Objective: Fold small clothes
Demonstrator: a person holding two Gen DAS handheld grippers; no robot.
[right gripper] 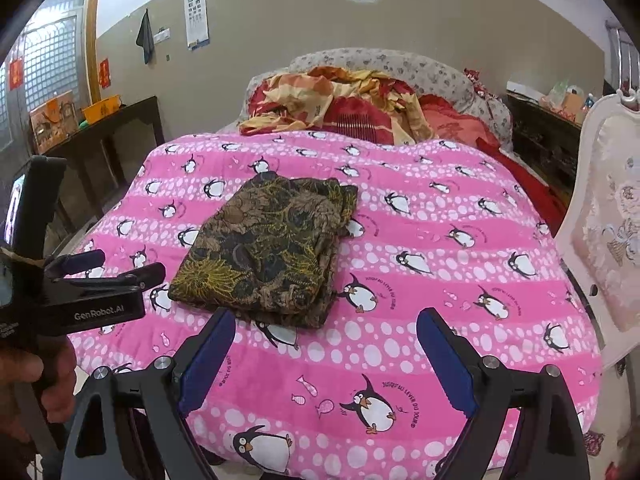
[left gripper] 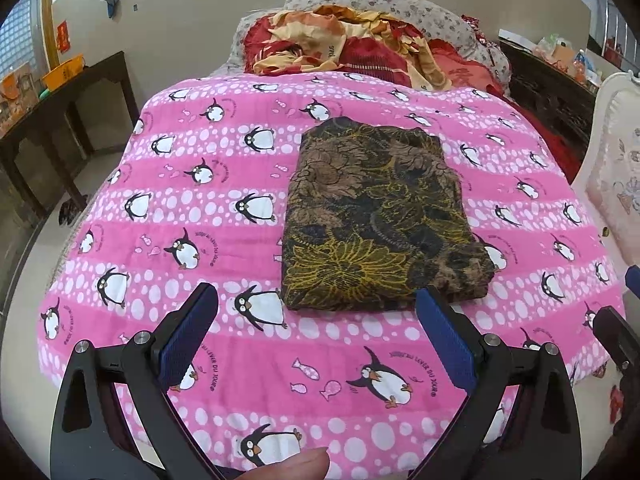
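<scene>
A dark brown and yellow flowered garment (left gripper: 376, 216) lies folded into a flat rectangle on the pink penguin blanket (left gripper: 200, 208). It also shows in the right wrist view (right gripper: 268, 248). My left gripper (left gripper: 316, 304) is open and empty, held just short of the garment's near edge. My right gripper (right gripper: 326, 328) is open and empty, near the garment's near right corner. The left gripper (right gripper: 116, 266) shows from the side at the left of the right wrist view, beside the garment's near left corner.
A heap of red and orange bedding (left gripper: 344, 48) lies at the head of the bed. A dark wooden table (left gripper: 60, 120) stands to the left. A white padded chair back (right gripper: 608, 240) stands close at the right. A dark cabinet (right gripper: 548, 136) is behind it.
</scene>
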